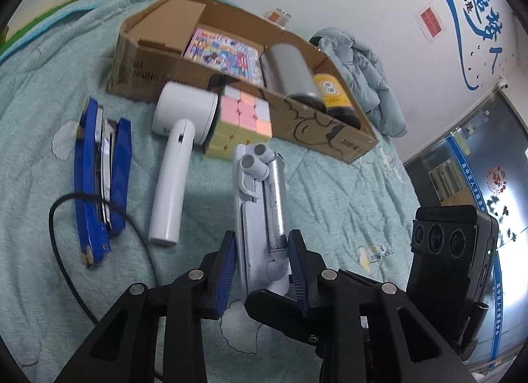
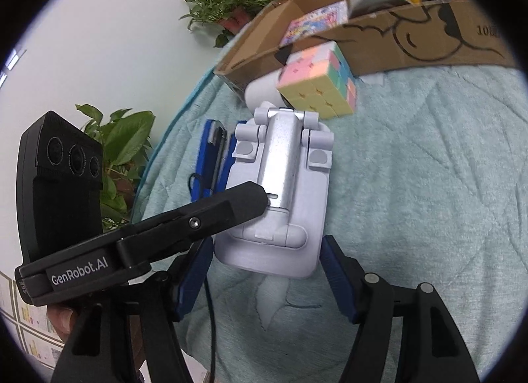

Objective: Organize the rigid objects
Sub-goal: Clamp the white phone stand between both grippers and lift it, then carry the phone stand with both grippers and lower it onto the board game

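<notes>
A pale grey folding phone stand (image 1: 260, 201) is lifted above the teal blanket. My left gripper (image 1: 262, 244) is shut on its thin sides near the base, blue pads pressing both faces. In the right wrist view the same stand (image 2: 283, 165) sits between my right gripper's (image 2: 266, 244) blue pads, which touch its wide base on both sides; one black left finger (image 2: 231, 208) lies across it. A pastel puzzle cube (image 1: 241, 122) and a white handheld device (image 1: 175, 158) lie just beyond, with a blue stapler (image 1: 99, 181) to the left.
An open cardboard box (image 1: 316, 125) behind the cube holds a colourful book (image 1: 224, 53), a grey cylinder (image 1: 287, 69) and a yellow-lidded jar (image 1: 333, 92). A black cable (image 1: 66, 251) loops by the stapler. A pale jacket (image 1: 363, 69) lies behind the box, and potted plants (image 2: 231, 0) stand beyond the blanket's edge.
</notes>
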{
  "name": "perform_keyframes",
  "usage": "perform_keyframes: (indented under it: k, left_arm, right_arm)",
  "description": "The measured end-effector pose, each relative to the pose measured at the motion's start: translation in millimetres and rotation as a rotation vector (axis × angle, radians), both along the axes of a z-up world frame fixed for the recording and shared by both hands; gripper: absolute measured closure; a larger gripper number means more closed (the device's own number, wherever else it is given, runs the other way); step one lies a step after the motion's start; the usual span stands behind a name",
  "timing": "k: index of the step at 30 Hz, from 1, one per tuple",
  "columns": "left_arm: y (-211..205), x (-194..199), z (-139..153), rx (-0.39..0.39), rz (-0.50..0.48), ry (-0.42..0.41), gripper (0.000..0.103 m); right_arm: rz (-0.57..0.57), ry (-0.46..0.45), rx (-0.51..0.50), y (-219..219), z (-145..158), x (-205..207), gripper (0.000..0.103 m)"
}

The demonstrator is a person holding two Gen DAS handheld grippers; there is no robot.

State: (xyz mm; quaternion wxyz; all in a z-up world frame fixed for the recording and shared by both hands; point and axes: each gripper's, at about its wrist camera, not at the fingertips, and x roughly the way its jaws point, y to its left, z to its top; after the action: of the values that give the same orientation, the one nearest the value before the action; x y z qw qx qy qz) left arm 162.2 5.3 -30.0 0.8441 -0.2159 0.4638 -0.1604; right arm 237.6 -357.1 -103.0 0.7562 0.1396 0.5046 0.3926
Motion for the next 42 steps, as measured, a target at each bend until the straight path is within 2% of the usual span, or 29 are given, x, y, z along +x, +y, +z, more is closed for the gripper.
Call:
perform_keyframes:
  k: [7, 13, 20, 23, 28, 33, 42]
  left_arm:
    - [11.9, 15.2, 45.1, 0.011, 0.000, -0.100, 0.075]
    - [25.4, 44.7, 78.6, 0.025, -0.005, -0.170, 0.075]
    - [44.2, 88.0, 107.1, 0.034, -0.008, -0.212, 0.075]
    - [51.8, 111.5, 112.2, 0.010, -0.007, -0.205, 0.075]
    - [66.3, 169.9, 107.8, -0.028, -0.016, -0.154, 0.075]
    - [70.7, 217.9, 85.4, -0.049, -0.042, -0.077, 0.075]
    - [73.2, 250.9, 31.1, -0.081, -0.045, 0.037, 0.075]
  right_arm:
    - [0.011, -0.113, 0.023, 15.9, 37.9, 15.8, 0.037]
    - [0.013, -0.185, 0.026, 32.0, 62.6, 40.3, 0.037]
    - [0.022, -0.241, 0.016, 57.3, 84.6, 79.9, 0.037]
    - [0.019, -0.243, 0.005, 72.4, 90.4, 102.3, 0.037]
    - [0.015, -0.215, -0.026, 87.2, 88.1, 141.0, 0.037]
    - [-0.006, -0.142, -0.051, 95.2, 71.3, 174.4, 0.037]
    - [-0.054, 0.000, -0.087, 100.3, 32.7, 193.7, 0.037]
